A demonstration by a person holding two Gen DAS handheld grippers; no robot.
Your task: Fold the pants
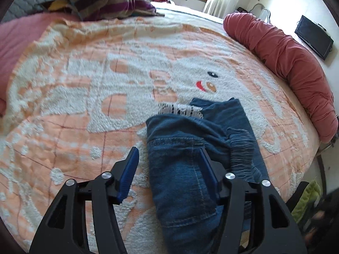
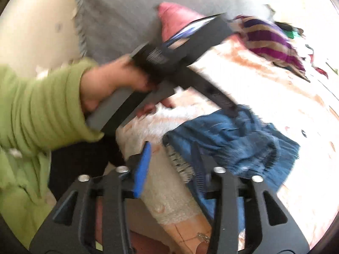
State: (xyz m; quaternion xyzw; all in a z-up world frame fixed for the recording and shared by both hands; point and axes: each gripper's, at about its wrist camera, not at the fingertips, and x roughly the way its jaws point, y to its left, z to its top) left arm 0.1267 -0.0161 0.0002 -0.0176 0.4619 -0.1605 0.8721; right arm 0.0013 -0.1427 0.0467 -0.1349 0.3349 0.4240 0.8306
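Fingers [image 1: 132, 165] of the left gripper [image 1: 169, 169], blue-padded, stand apart over the bed [image 1: 84, 97], released: the left pad hangs above the bedspread, and the right pad lies against the upper side of the folded jeans [image 1: 190, 169] without the pair pinching anything. Those jeans, dark blue denim with frayed, fringed hems, lie in a narrow folded bundle on the peach-and-white bedspread, running from under the gripper toward the middle of the bed. One frayed hem shows pale at the far end, another drapes over the right side of the bundle.

From the right wrist view, which is blurred, the right gripper [image 2: 171, 165] also stands spread; its left blue pad [image 2: 143, 169] is over the edge of the bedspread, and its right finger sits at the near frayed hem of the jeans [image 2: 243, 144]. Whether that finger touches the cloth cannot be told, but nothing is clamped between the two. Beyond it, a hand [image 2: 110, 82] in a green ribbed sleeve [image 2: 42, 101] grips the handle of the left gripper [image 2: 229, 105], whose tips reach down onto the denim.

A long red bolster [image 1: 292, 63] lies along the far right edge of the bed, and a striped purple-and-tan cloth [image 1: 110, 0] is heaped at the head end.
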